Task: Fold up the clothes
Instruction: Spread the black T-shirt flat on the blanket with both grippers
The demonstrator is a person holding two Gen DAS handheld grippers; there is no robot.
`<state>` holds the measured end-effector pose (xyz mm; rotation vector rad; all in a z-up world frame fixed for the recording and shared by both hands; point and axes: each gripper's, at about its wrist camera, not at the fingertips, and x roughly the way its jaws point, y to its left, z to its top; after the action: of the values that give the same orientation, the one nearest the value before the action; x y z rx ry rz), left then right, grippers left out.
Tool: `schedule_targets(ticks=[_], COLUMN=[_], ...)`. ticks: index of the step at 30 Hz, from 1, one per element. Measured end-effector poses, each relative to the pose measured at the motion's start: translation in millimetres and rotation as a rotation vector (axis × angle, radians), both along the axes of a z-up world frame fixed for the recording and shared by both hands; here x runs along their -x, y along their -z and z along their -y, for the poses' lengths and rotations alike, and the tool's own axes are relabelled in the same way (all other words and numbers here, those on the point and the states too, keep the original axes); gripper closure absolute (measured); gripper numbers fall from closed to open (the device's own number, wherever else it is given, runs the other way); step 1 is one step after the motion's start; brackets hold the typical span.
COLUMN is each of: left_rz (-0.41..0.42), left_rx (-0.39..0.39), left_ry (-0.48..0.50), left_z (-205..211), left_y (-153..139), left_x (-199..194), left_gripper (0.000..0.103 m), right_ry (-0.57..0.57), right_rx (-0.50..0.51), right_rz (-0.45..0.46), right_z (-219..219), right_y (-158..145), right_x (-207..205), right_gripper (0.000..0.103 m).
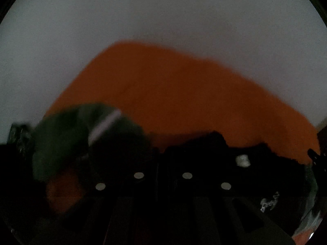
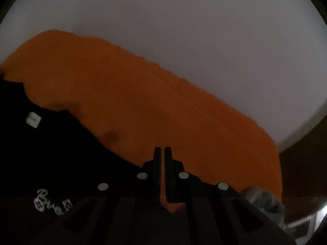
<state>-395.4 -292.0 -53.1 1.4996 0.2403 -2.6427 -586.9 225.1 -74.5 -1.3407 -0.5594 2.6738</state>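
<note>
Our right gripper (image 2: 161, 153), jaws pressed together on nothing, sits just right of the black garment (image 2: 40, 153). Its edge runs diagonally up-left over the orange cloth (image 2: 143, 102). Our left gripper (image 1: 157, 163) looks closed among the black fabric; whether it pinches any, we cannot tell.

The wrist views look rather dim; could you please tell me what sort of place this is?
Probably a home folding spot, though little shows: a black garment with a neck label lies on an orange surface before a plain pale wall.

left view: blurred dark-green cloth with a pale stripe (image 1: 67, 138), perhaps a garment, we cannot tell | left gripper (image 1: 157, 163) fingertips lost against black fabric (image 1: 204, 149) | orange cloth (image 2: 143, 106) cut off at frame's left edge
</note>
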Motion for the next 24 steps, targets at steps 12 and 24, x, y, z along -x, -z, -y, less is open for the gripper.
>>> schedule_targets(ticks=[12, 24], left_rz=[-0.047, 0.305], left_rx=[-0.380, -0.234], left_ry=[0.124, 0.394], left_z=[17, -38], left_y=[-94, 41], left_x=[-187, -409], left_gripper=[0.038, 0.036], right_ry=[-0.213, -0.001], right_rx=[0.520, 0.317], right_rz=[-0.023, -0.055], right_z=[-25, -24], right_y=[-47, 39], right_x=[-236, -528], right_gripper=[0.067, 0.060])
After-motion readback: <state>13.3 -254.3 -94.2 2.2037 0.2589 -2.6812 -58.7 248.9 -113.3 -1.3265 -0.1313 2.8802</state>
